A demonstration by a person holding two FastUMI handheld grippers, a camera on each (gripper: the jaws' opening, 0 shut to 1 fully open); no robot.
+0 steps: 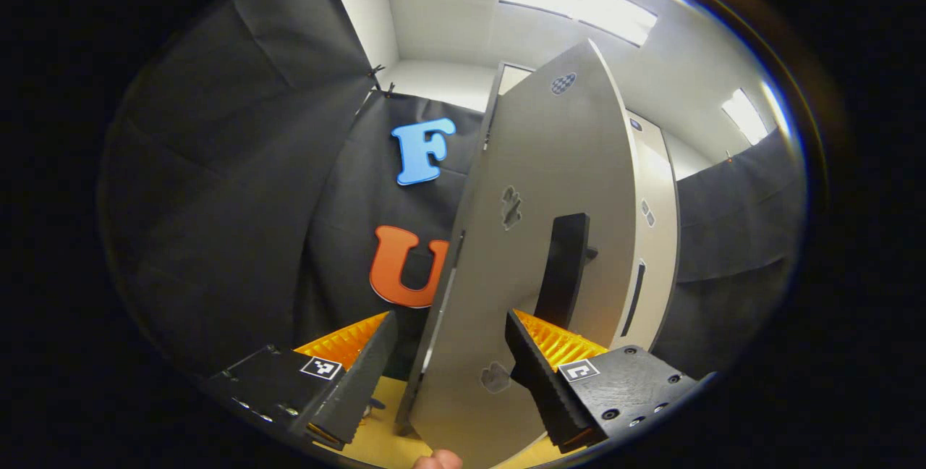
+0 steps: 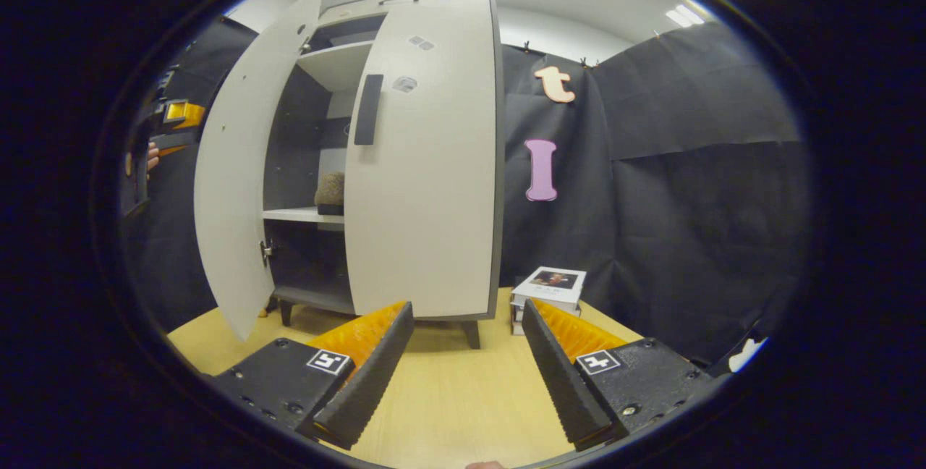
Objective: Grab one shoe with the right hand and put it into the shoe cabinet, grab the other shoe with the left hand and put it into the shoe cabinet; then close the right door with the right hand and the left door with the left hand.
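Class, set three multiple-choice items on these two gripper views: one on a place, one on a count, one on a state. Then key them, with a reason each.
1. Where is the shoe?
A. On the cabinet's middle shelf
B. On the table
C. In the right gripper

2. How many cabinet doors are shut?
A. None
B. One
C. Two

3. How does the left gripper stand?
A. Shut on the door handle
B. Open, jaws either side of the left door's edge
C. Shut on a shoe

Key:
1 A: the shoe sits on the shelf.
2 B: the right door is shut, the left door ajar.
3 B: its jaws stand apart around the door's edge.
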